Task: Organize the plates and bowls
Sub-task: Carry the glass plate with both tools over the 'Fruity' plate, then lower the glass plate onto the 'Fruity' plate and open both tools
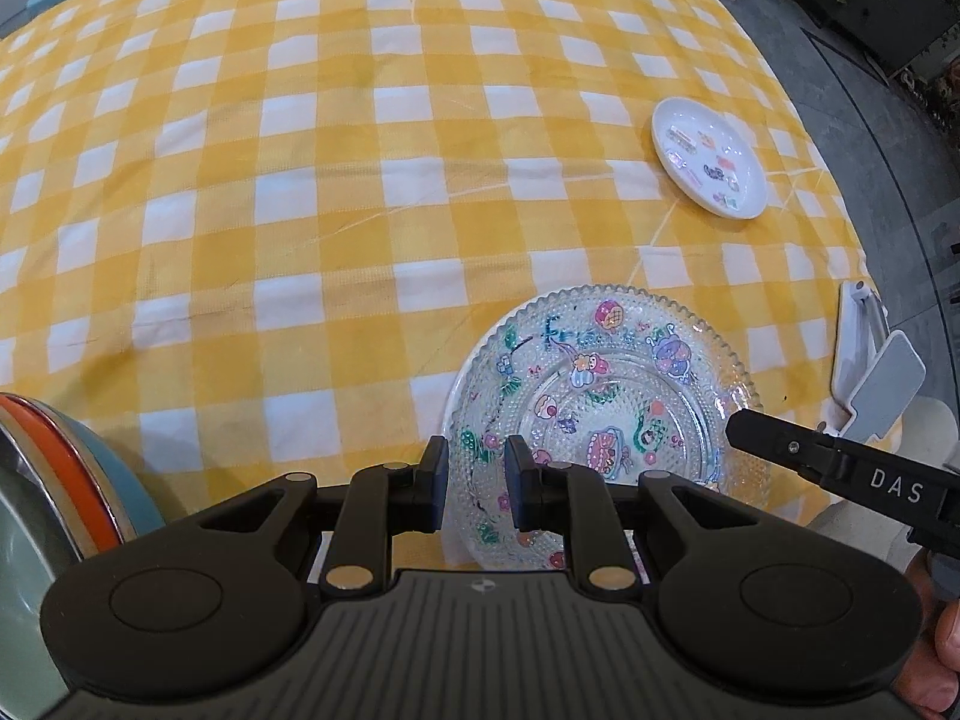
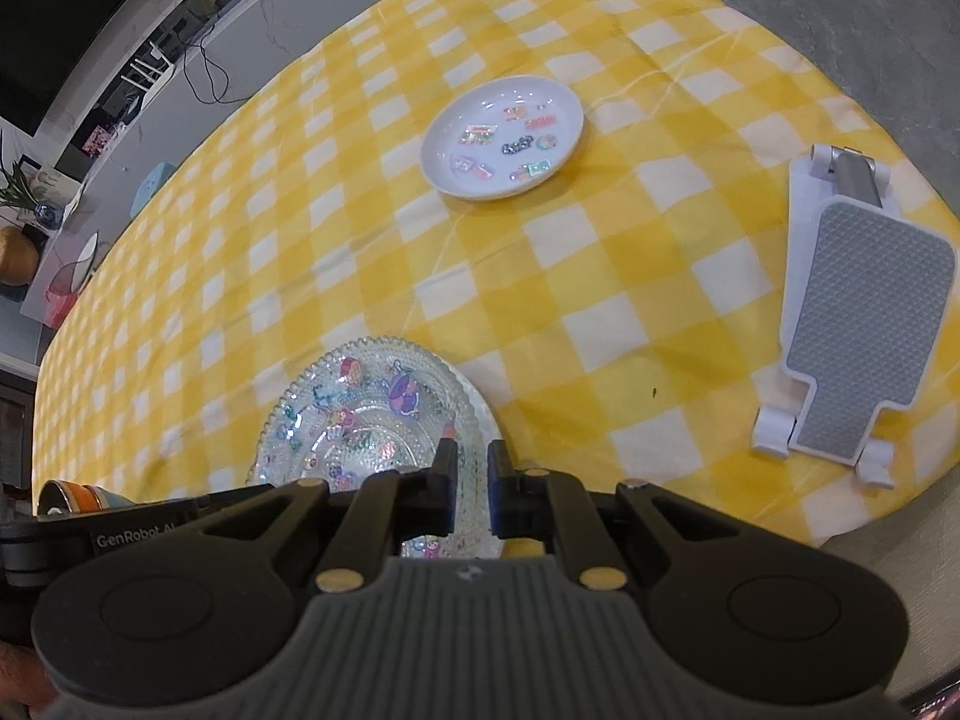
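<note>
Left wrist view gives me the glass plate [image 1: 606, 414] close under my left gripper [image 1: 477, 483]: clear pressed glass, beaded all over, with a scalloped rim and bright cartoon stickers of flowers, cakes and small figures across its face. It lies near the table's [image 1: 300, 192] near edge, on the yellow-and-white checked cloth. My left fingers [image 1: 433, 474] are clamped on the plate's near-left rim, one pad outside the edge and one over the glass. My right gripper [image 2: 471, 483] is pinched on the opposite rim, its pads nearly together with the thin glass edge between them; from the left camera I see its black finger laid across the plate's right side. Farther out toward the table's right edge sits a small white plate [image 1: 708, 157], shallow and glossy, with colourful stickers scattered inside. A white-and-grey folding stand [image 2: 858, 324] lies flat at the right edge. At the near-left corner a stack of bowls [image 1: 66, 480] shows orange and pale blue rims.
</note>
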The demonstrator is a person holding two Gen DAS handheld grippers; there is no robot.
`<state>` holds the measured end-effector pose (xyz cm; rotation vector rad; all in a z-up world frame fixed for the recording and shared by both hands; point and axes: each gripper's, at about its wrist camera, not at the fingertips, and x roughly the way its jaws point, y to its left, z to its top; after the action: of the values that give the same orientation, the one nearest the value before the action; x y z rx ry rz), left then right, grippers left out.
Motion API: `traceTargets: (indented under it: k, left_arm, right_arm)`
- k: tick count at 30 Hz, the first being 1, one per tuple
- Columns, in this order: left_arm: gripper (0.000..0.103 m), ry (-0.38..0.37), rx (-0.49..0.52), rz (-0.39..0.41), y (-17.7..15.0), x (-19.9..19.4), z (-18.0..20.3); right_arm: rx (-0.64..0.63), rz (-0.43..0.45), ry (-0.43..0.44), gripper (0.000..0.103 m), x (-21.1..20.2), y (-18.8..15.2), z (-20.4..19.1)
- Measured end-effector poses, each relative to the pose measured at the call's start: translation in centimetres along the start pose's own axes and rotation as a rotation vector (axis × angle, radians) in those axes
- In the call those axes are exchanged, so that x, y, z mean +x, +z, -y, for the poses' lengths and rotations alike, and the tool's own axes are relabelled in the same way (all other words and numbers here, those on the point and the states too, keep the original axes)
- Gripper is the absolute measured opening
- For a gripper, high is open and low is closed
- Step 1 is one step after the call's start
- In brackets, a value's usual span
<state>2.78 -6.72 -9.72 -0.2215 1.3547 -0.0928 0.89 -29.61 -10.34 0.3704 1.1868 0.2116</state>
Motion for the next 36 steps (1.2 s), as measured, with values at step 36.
traceTargets:
  k: [36]
  left_arm:
    - [0.033,0.041,0.028,0.097,-0.1,-1.5,0.0]
  right_arm:
    - [-0.092,0.032,-0.088,0.035,0.1,0.1,-0.6]
